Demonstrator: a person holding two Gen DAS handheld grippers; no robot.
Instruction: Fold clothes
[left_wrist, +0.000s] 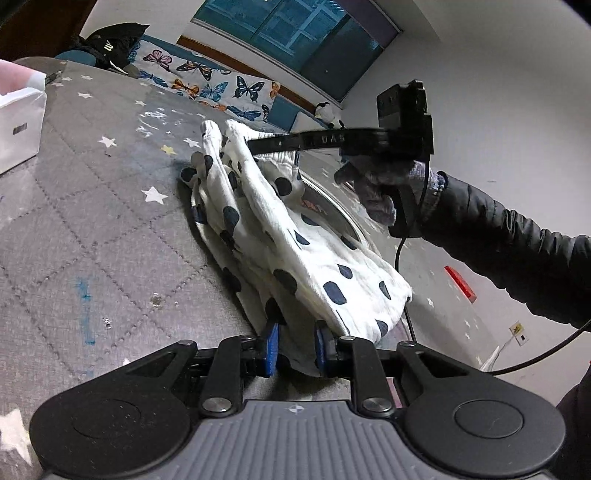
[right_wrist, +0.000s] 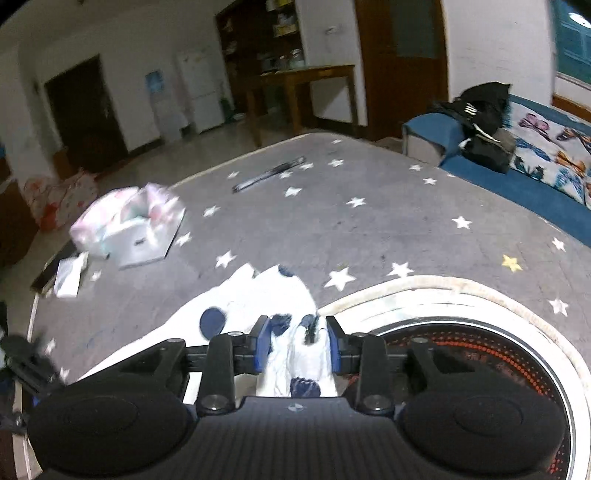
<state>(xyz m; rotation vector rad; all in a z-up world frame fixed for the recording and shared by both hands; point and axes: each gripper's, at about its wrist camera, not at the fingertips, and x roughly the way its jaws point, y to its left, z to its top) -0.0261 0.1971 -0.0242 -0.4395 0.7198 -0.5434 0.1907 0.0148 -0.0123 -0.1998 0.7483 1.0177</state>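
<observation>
Your left gripper (left_wrist: 295, 349) pinches the near end of the white, dark-dotted garment (left_wrist: 295, 236), which stretches lengthwise away to your right gripper (right_wrist: 295, 345), whose pads stand apart around the bunched far end without pressing it. It hangs over the grey star-printed mat (left_wrist: 92, 206), bare to its left edge by a white box (left_wrist: 18, 125). Letters "DAS" show on the right gripper's finger (left_wrist: 328, 139).

Star mat (right_wrist: 332, 221) open beyond garment; white box (right_wrist: 140, 236) blocks far-left.

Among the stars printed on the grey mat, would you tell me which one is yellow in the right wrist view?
The yellow star lies near the mat's right edge, beside the blue cushion; every other star visible is white.
</observation>
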